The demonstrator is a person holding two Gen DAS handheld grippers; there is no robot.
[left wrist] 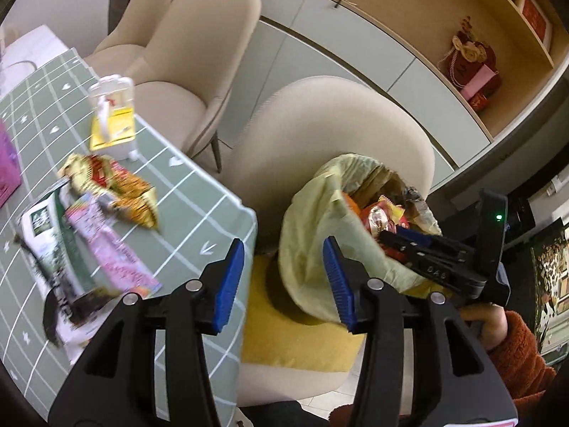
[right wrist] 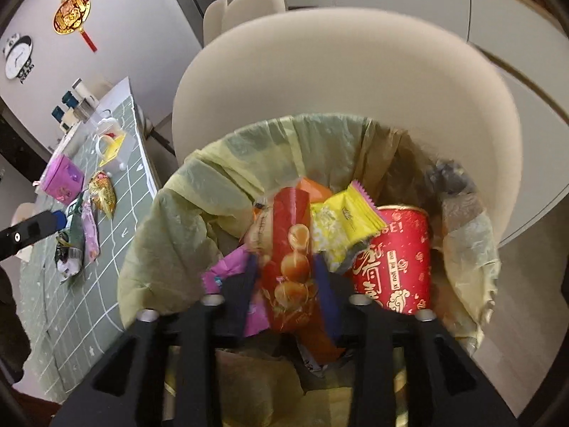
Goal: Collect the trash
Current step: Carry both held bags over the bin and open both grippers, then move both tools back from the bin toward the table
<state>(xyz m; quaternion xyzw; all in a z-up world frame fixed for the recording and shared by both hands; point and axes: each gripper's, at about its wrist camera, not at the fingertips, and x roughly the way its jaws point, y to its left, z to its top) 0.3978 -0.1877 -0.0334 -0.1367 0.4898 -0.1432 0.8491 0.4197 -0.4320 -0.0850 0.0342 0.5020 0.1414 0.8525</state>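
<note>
Bin: the lined trash bin (right wrist: 170, 235) stood on a chair seat, directly under the right gripper (right wrist: 286, 270), and already held a red cup (right wrist: 394, 267), a yellow packet (right wrist: 341, 220) and other wrappers.
Right gripper: it reached down into the bin mouth with a red snack wrapper (right wrist: 290, 259) standing between its fingers; the jaws were parted, and the blur made it hard to say whether the pads pressed the wrapper at all, so it looked released or nearly so.
Left gripper: the left gripper (left wrist: 282, 281) was released and empty, jaws apart, hanging over the gap between bench and bin.
Left to collect: on the bench (left wrist: 199, 192), ahead and to the left of the left gripper, lay a gold snack bag (left wrist: 117, 188), a pink wrapper (left wrist: 113, 249) and a green-and-white packet (left wrist: 46, 245).
Other items: a white-and-yellow carton (left wrist: 113, 117) stood beyond them on the bench; whether it counted as trash was unclear.
Progress: roughly midway by my judgement, with several pieces binned, one at the drop and at least three waiting.
</note>
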